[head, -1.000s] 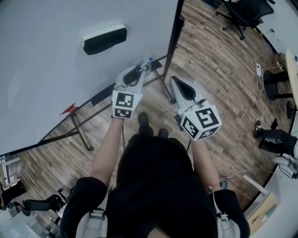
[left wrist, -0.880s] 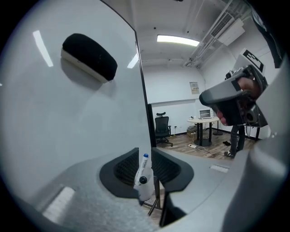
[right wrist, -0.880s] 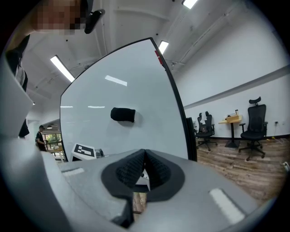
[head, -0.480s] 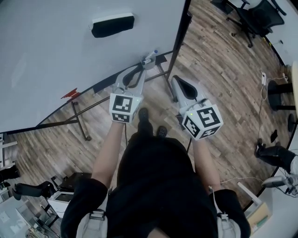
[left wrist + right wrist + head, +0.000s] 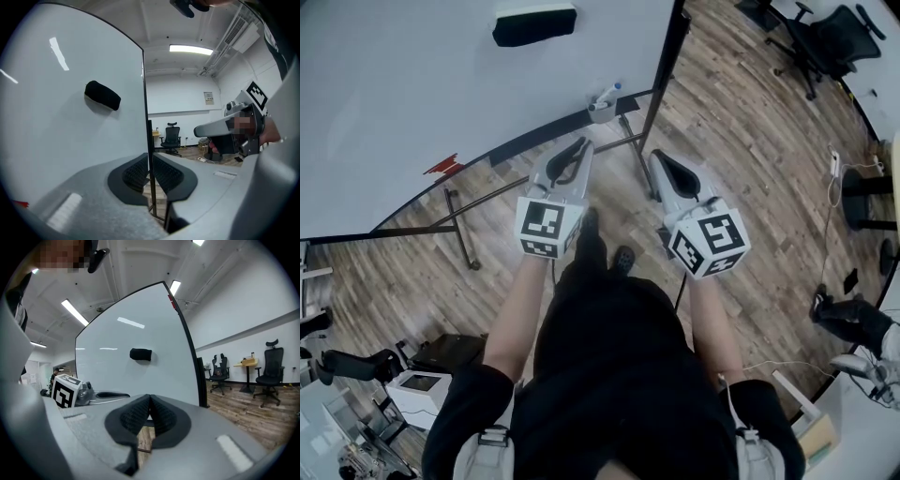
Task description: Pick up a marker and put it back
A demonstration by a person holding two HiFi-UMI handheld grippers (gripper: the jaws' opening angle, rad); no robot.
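One marker [image 5: 609, 91], one eraser [image 5: 534, 25]

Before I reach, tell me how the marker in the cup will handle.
The marker looks slim and straight, so probably stiff and light. It leans in its small cup, so a nudge may shift it.

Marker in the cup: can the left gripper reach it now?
Probably yes: the marker stands clear ahead of the left gripper, nothing between. Its fingers, empty, have just been closing and must reopen.
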